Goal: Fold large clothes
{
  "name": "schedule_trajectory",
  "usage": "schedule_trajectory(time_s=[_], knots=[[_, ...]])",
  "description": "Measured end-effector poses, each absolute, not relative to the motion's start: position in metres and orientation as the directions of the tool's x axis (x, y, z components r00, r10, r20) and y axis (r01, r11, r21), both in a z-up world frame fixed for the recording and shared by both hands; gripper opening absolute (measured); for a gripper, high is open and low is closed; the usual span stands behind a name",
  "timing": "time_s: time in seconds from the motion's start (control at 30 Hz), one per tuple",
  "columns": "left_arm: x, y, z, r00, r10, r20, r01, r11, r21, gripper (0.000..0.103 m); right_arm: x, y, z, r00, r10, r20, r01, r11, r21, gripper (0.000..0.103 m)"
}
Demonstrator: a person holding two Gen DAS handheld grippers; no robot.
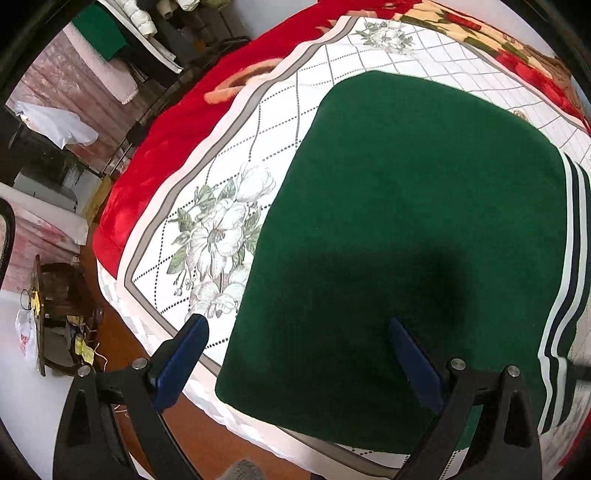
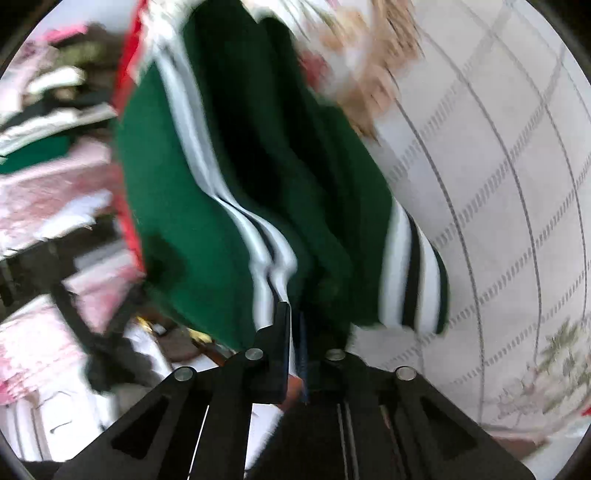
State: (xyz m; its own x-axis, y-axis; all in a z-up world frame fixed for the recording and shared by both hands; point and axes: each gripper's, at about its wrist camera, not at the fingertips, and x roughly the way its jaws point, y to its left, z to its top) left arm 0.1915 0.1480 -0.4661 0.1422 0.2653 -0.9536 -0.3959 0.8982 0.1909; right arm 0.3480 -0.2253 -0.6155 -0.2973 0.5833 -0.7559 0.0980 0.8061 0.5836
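A dark green garment [image 1: 413, 236] with white and black stripes along its right edge lies flat on a white floral bedsheet [image 1: 221, 206]. My left gripper [image 1: 295, 332] hovers open above the garment's near left part, holding nothing. My right gripper [image 2: 293, 325] is shut on the striped edge of the green garment [image 2: 229, 192] and holds it lifted, so the cloth hangs in folds in front of the camera. The right wrist view is blurred by motion.
A red floral blanket [image 1: 162, 155] lies under the sheet on the bed. To the left are a brown floor [image 1: 122, 339], a small dark table with clutter [image 1: 62, 317] and shelves with folded cloth [image 1: 110, 33]. Stacked pink and white clothes [image 2: 48, 184] show left of the right gripper.
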Motion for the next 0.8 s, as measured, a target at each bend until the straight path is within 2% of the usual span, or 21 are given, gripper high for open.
schedule_trajectory(time_s=[0.07,0.1,0.13,0.23,0.27,0.3,0.33,0.37,0.47,0.63,0.8], knots=[[0.194,0.148,-0.465,0.145,0.27,-0.952,-0.385,0.902,0.197,0.099,0.373,-0.225,-0.598,-0.206,0.618,-0.759,0.078,0.784,0.616,0.035],[0.195,0.148,-0.465,0.145,0.274,-0.951,-0.382,0.902,0.202,0.099,0.384,-0.225,-0.595,-0.168,0.629,-0.759,0.077,0.776,0.626,0.06],[0.196,0.149,-0.466,0.142,0.275,-0.951,-0.381,0.902,0.204,0.099,0.391,-0.226,-0.594,-0.147,0.634,-0.759,0.078,0.772,0.63,0.068],[0.2,0.151,-0.469,0.135,0.266,-0.954,-0.383,0.902,0.198,0.099,0.41,-0.216,-0.608,-0.136,0.639,-0.757,0.075,0.769,0.635,0.068],[0.201,0.151,-0.47,0.136,0.266,-0.954,-0.383,0.903,0.197,0.099,0.414,-0.211,-0.612,-0.137,0.631,-0.763,0.065,0.775,0.629,0.067],[0.202,0.151,-0.47,0.136,0.264,-0.955,-0.381,0.904,0.196,0.099,0.417,-0.207,-0.615,-0.133,0.631,-0.765,0.062,0.775,0.629,0.05],[0.203,0.151,-0.472,0.134,0.259,-0.957,-0.378,0.906,0.192,0.099,0.42,-0.204,-0.619,-0.136,0.63,-0.765,0.059,0.776,0.628,0.014],[0.204,0.151,-0.473,0.133,0.251,-0.959,-0.379,0.907,0.185,0.099,0.419,-0.198,-0.628,-0.152,0.633,-0.759,0.065,0.773,0.631,0.006],[0.207,0.15,-0.473,0.135,0.234,-0.963,-0.375,0.911,0.169,0.099,0.409,-0.184,-0.635,-0.104,0.597,-0.796,0.049,0.802,0.595,0.003],[0.21,0.147,-0.465,0.159,0.21,-0.965,-0.365,0.92,0.141,0.099,0.413,-0.196,-0.601,0.06,0.559,-0.827,0.097,0.822,0.562,0.002],[0.216,0.143,-0.459,0.164,0.202,-0.966,-0.354,0.925,0.134,0.099,0.441,-0.211,-0.614,0.065,0.447,-0.892,0.14,0.881,0.452,0.003]])
